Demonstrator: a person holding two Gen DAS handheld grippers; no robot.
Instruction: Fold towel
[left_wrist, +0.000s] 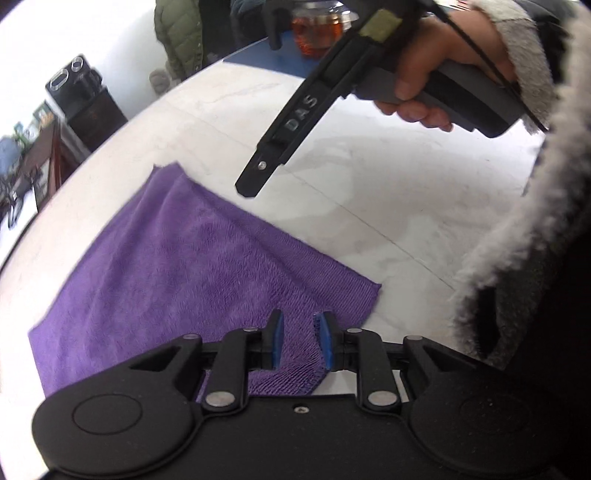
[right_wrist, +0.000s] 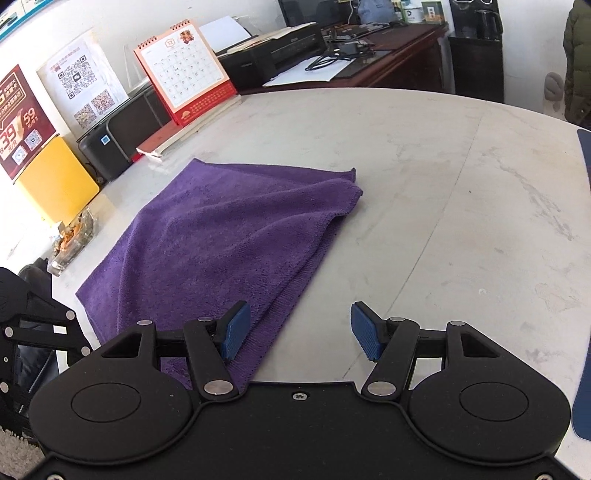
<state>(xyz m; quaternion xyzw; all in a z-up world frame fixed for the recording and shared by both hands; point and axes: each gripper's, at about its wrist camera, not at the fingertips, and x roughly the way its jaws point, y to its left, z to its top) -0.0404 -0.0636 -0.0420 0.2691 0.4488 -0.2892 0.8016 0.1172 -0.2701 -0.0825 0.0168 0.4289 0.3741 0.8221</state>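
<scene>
Towel (left_wrist: 177, 266), purple, lies folded on the pale marbled table (left_wrist: 369, 177). Left wrist view: it fills the lower left of the tabletop, with a doubled far corner at upper left and a pointed near corner at right. Left gripper (left_wrist: 300, 341) sits low over the near edge. Its blue pads (left_wrist: 277, 343) stand a narrow gap apart, and a raised pleat of towel edge runs up between them, lying against the right-hand pad. The left-hand pad shows a sliver of clearance, so no firm pinch can be confirmed. Right gripper (left_wrist: 246, 192) enters from the upper right, held in a hand (left_wrist: 436, 74) with a grey fleece cuff (left_wrist: 524, 55). Its one visible black finger slants down and hangs above bare table just beyond the towel's far edge.

Right wrist view: towel (right_wrist: 221, 236) occupies centre-left of the table (right_wrist: 461, 203), upper layer slightly rumpled, fold line along its right side. Right gripper (right_wrist: 300, 330) has jaws roughly half spread, nothing between them. Its left-hand pad (right_wrist: 234, 330) hangs over the towel's near right edge; the other pad is over bare table. A red desk calendar (right_wrist: 184, 74) and a printer (right_wrist: 125, 129) stand at the table's far left rim. Part of the left gripper (right_wrist: 33, 321) shows at the left border.
</scene>
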